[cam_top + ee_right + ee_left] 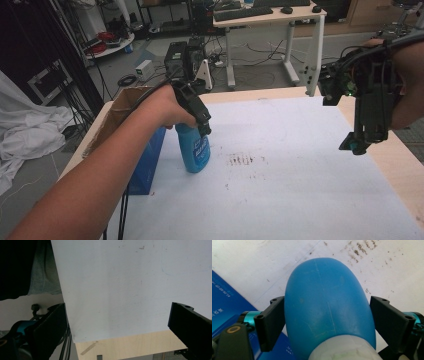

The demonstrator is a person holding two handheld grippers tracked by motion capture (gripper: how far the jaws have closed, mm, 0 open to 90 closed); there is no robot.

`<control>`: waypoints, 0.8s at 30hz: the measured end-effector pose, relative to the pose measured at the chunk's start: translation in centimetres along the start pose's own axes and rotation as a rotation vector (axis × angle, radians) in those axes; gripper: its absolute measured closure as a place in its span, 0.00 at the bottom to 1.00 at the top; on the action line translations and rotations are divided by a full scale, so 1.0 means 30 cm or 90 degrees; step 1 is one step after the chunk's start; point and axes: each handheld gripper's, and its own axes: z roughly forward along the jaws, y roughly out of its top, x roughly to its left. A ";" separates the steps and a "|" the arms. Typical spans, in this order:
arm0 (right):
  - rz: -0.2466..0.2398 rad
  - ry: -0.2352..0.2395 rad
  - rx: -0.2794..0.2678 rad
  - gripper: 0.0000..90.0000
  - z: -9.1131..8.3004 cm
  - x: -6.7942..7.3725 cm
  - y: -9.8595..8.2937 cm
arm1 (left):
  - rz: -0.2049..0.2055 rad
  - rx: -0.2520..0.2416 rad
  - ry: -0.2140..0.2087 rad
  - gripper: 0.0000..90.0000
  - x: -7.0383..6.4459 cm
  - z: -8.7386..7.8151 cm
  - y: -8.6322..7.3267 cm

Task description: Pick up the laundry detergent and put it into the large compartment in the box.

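Left gripper (pixel 327 322) jaws sit on both sides of blue bottle (pixel 328 305), looks clamped on it near the white neck. Bottle stands upright on white sheet (pixel 280 170), just beside a blue box (pixel 147 160), dirty smudges (pixel 242 160) near. Right gripper (pixel 357 142) held up over the table's right edge, jaws spread wide, nothing between them. Cardboard box (pixel 117 112) behind the blue one.

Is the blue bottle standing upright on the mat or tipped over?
Upright. The blue bottle stands base-down on the white mat, neck at top, with the left gripper at its upper part.
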 end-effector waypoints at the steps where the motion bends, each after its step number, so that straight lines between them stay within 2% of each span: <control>1: 0.000 0.000 0.000 0.02 0.000 0.000 0.000 | 0.003 0.001 0.001 0.23 0.000 -0.001 0.000; 9: 0.003 0.000 0.001 0.02 -0.001 0.001 -0.002 | 0.003 -0.002 -0.001 0.24 -0.001 -0.003 0.003; 13: 0.002 -0.001 0.001 0.02 0.000 0.001 -0.003 | 0.003 0.001 -0.002 0.27 0.001 0.000 0.003; 15: 0.003 0.000 0.002 0.02 0.000 0.001 -0.002 | 0.005 0.004 -0.006 0.32 0.003 0.001 0.003; 24: 0.002 -0.001 0.001 0.02 0.002 0.003 0.001 | 0.000 0.003 -0.001 0.32 -0.001 0.003 0.005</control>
